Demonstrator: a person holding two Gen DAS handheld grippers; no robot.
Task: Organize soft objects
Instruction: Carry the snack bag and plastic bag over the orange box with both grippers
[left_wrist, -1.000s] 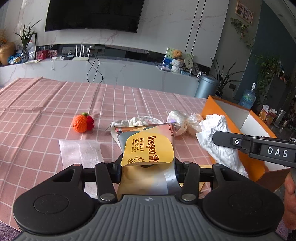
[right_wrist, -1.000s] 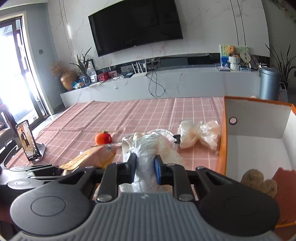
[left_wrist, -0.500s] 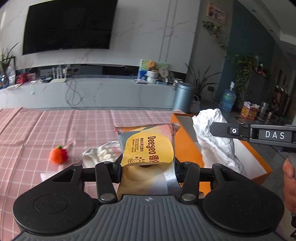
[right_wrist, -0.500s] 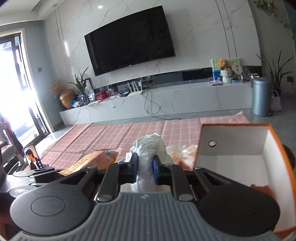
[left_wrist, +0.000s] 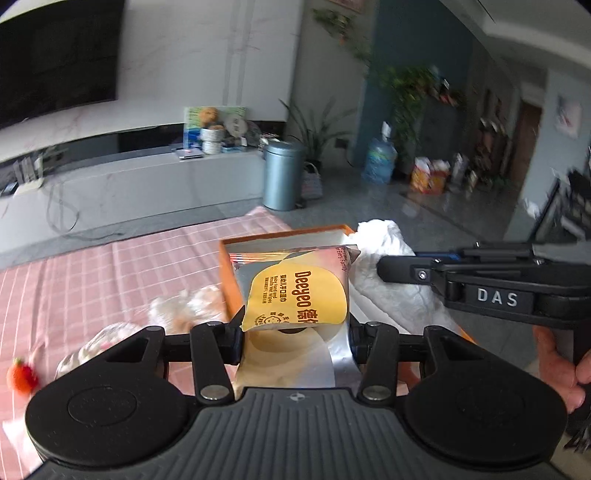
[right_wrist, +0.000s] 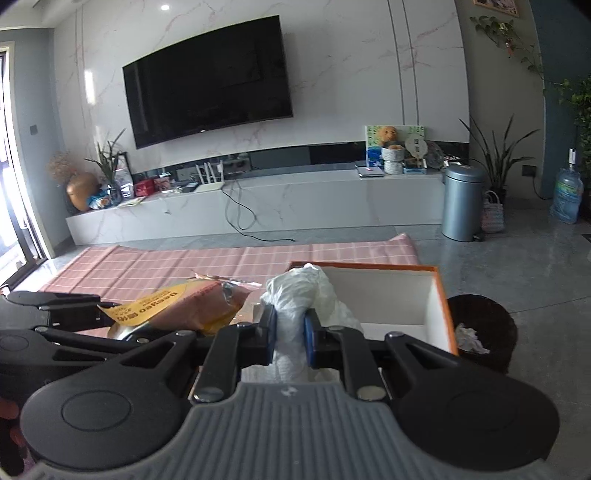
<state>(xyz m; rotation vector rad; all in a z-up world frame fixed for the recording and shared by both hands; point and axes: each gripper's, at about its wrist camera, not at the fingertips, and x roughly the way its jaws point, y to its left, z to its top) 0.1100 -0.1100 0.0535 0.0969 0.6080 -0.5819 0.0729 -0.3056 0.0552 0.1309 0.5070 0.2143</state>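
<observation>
My left gripper (left_wrist: 295, 332) is clamped at a middling width on a silver and yellow wet wipes pack (left_wrist: 295, 291), its label reading "Deeyeo". The pack stands up between my pads, lifted off the pink checked tablecloth (left_wrist: 110, 273). Just beyond it lies the orange box (left_wrist: 227, 280) with white inner walls, its near left corner showing behind the pack.

My right gripper (right_wrist: 290, 332) is squeezed nearly closed on a crumpled white plastic bag (right_wrist: 303, 291), bunched tight between the blue pads (right_wrist: 310, 339). The bag rises above my fingers and hangs in front of the box's open white interior (right_wrist: 391, 302). In the left wrist view the same bag (left_wrist: 380, 266) sits right of the wipes pack, with the right gripper's black body crossing in front, and a hand (left_wrist: 557, 369) on its handle at the right edge.

On the cloth to the left lie a clear wrapped bundle (left_wrist: 184, 310), another pale wrapped bundle (left_wrist: 92, 350) nearer, and a small orange knitted fruit (left_wrist: 22, 374) at the far left edge, all blurred.
</observation>
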